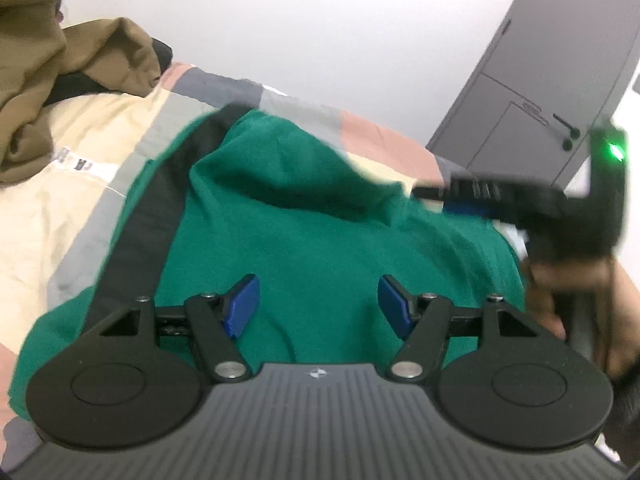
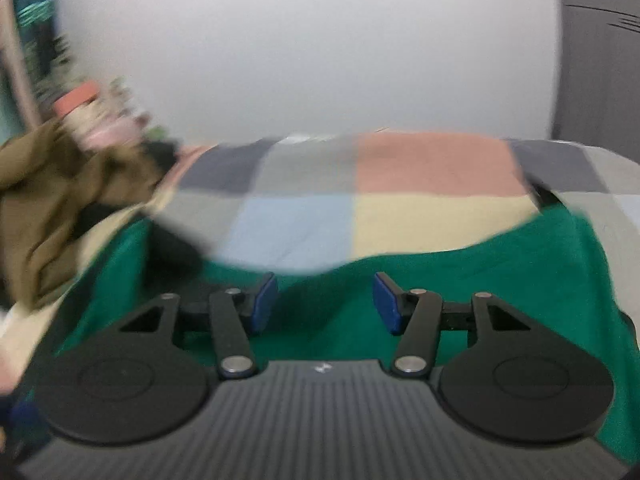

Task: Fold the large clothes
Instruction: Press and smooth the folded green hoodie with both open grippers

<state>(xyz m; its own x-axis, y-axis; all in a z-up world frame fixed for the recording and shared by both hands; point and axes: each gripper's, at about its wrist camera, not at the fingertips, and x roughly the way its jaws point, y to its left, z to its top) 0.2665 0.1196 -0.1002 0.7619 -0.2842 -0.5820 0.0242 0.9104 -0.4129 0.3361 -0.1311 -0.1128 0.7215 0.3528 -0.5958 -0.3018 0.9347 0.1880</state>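
Observation:
A large green garment (image 1: 304, 216) with a black stripe (image 1: 160, 208) lies spread on the bed, rumpled into a raised fold at its far side. My left gripper (image 1: 319, 306) hovers over its middle, open, with only cloth behind the blue pads (image 1: 242, 306). My right gripper (image 1: 430, 192) comes in from the right over the garment's far edge, held by a hand (image 1: 560, 288). In the blurred right wrist view, the right gripper (image 2: 326, 304) stands open above the green garment (image 2: 500, 280), with nothing between its pads (image 2: 388, 304).
A patchwork bed cover (image 2: 360, 208) of pink, grey, blue and cream squares lies under the garment. A crumpled brown garment (image 1: 40, 60) is piled at the left (image 2: 52, 208). A dark grey door (image 1: 560, 60) and a white wall stand behind the bed.

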